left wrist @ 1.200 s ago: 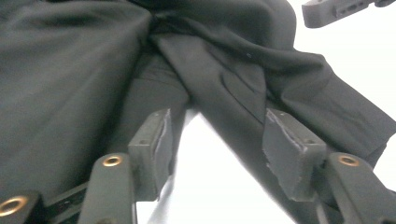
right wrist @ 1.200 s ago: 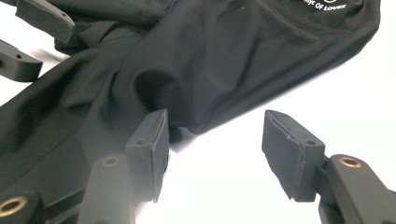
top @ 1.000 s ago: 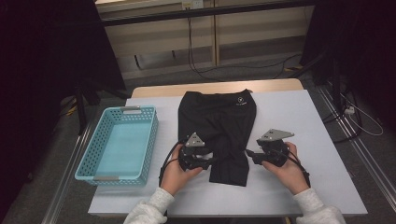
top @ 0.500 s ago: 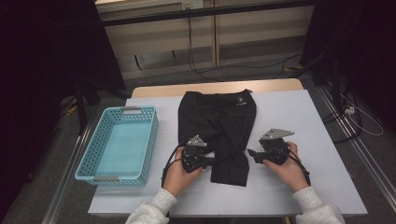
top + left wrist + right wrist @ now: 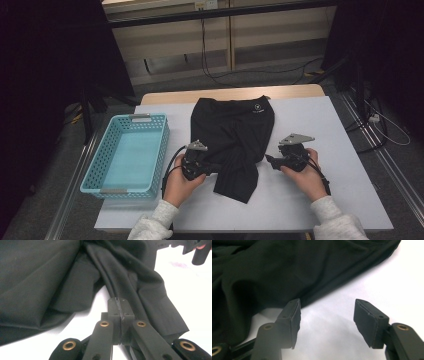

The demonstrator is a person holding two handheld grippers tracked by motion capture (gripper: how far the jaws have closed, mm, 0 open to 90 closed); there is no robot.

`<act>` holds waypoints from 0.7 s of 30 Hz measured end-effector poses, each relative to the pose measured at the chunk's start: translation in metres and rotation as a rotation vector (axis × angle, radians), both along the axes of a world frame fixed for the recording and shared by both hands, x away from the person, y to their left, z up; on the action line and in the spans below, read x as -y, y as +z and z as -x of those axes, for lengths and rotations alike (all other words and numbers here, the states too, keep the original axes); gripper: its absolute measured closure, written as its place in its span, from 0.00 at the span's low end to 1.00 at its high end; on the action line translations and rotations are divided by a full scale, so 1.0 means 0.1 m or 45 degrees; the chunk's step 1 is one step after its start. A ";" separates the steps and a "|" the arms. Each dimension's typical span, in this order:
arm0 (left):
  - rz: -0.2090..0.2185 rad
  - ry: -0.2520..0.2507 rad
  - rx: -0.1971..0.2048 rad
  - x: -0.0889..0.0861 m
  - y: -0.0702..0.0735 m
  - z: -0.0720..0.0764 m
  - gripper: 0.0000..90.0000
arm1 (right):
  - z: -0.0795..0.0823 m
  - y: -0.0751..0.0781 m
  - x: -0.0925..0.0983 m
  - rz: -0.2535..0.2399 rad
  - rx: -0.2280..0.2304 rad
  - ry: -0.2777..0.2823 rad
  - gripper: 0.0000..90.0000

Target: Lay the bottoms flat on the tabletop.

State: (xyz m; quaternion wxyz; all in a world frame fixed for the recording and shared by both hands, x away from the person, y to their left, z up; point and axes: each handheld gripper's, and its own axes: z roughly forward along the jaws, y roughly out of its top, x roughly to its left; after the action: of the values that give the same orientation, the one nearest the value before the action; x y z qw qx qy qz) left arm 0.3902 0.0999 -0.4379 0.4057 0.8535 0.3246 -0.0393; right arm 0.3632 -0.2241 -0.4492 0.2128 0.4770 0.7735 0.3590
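At the left of the bench [image 5: 345,165] sits a blue basket [image 5: 95,172]. Next along, the left gripper [image 5: 212,166] has its jaws pressed together, having just closed, pinching a raised fold of the black garment [image 5: 232,135], which lies spread across the middle of the bench. Over at the garment's right edge, the right gripper [image 5: 269,160] holds its jaws spread, just beside the cloth with nothing between them.

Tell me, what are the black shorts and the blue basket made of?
Shorts: probably thin, smooth woven fabric with a matte look; it folds and bunches softly. Basket: likely hard plastic, slightly shiny, with rows of moulded holes in its walls.
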 end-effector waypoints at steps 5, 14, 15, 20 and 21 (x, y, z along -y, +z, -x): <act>0.009 0.011 0.004 -0.03 0.00 0.01 1.00 | -0.15 -0.02 -0.08 -0.046 -0.008 -0.030 0.46; 0.002 0.012 0.012 -0.02 0.00 0.02 1.00 | -0.26 -0.12 -0.27 0.011 -0.027 0.011 0.82; 0.005 0.010 0.013 -0.01 0.00 0.02 1.00 | -0.25 -0.12 -0.28 0.005 -0.023 0.023 0.88; 0.011 -0.012 0.013 0.02 0.00 0.04 1.00 | -0.24 -0.10 -0.27 0.007 -0.035 0.049 1.00; 0.016 -0.016 0.012 0.03 0.00 0.04 1.00 | -0.23 -0.09 -0.24 -0.004 -0.045 0.045 1.00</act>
State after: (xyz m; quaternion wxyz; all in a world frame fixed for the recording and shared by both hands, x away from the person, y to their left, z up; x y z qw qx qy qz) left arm 0.3858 0.0969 -0.4380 0.4123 0.8532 0.3171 -0.0397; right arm 0.3866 -0.2000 -0.4578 0.1919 0.4699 0.7849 0.3553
